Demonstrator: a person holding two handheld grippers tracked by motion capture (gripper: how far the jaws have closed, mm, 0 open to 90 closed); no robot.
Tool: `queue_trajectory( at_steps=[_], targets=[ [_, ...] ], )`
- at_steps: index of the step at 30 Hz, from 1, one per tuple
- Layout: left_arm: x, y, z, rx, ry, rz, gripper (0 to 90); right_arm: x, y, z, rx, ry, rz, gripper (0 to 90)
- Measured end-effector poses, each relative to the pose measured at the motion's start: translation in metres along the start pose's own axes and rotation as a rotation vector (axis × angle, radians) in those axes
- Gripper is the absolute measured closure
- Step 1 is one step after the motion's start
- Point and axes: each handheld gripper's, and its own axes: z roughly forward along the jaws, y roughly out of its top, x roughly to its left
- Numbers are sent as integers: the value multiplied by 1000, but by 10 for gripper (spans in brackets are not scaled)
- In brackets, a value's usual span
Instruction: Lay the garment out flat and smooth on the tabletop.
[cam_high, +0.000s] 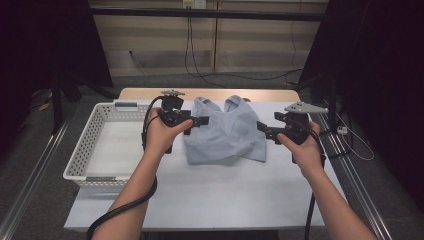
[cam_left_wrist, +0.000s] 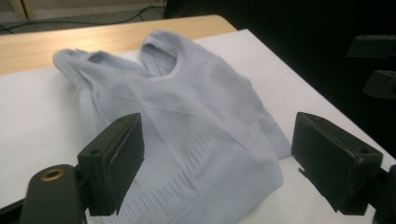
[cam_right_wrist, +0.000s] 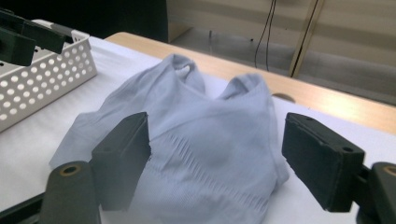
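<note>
Pale blue garment (cam_high: 226, 132) lies crumpled mid-counter (cam_high: 210, 195), just right of white basket (cam_high: 82, 150). Left tool (cam_high: 204, 120) and right tool (cam_high: 261, 127) flank it, jaws wide, empty. Step: approach to grasp. Next: lower onto opposite edges, pinch.

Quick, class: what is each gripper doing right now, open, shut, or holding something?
Left gripper: open, holding nothing, aimed at the pale blue garment.
Right gripper: open, holding nothing, aimed at it too.

Open left tongs (cam_left_wrist: 212, 170) frame a pale blue garment (cam_left_wrist: 187, 121) on the table (cam_left_wrist: 37, 107).
</note>
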Motion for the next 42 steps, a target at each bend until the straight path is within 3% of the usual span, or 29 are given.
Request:
queue_trajectory(
  at_steps=[10,15,22,32,42],
  targets=[
    [4,-29,9,37,11,30,156,2,-43,10,53,33,12,193],
    [5,-42,13,32,16,38,149,1,-65,15,75,46,31,177],
    [11,-62,18,34,15,29,136,0,-87,20,96,45,44,153],
    [17,-81,25,38,18,13,124,3,-101,28,135,46,17,119],
    [23,-93,28,41,21,11,114,2,-100,26,120,38,11,113]
  ],
)
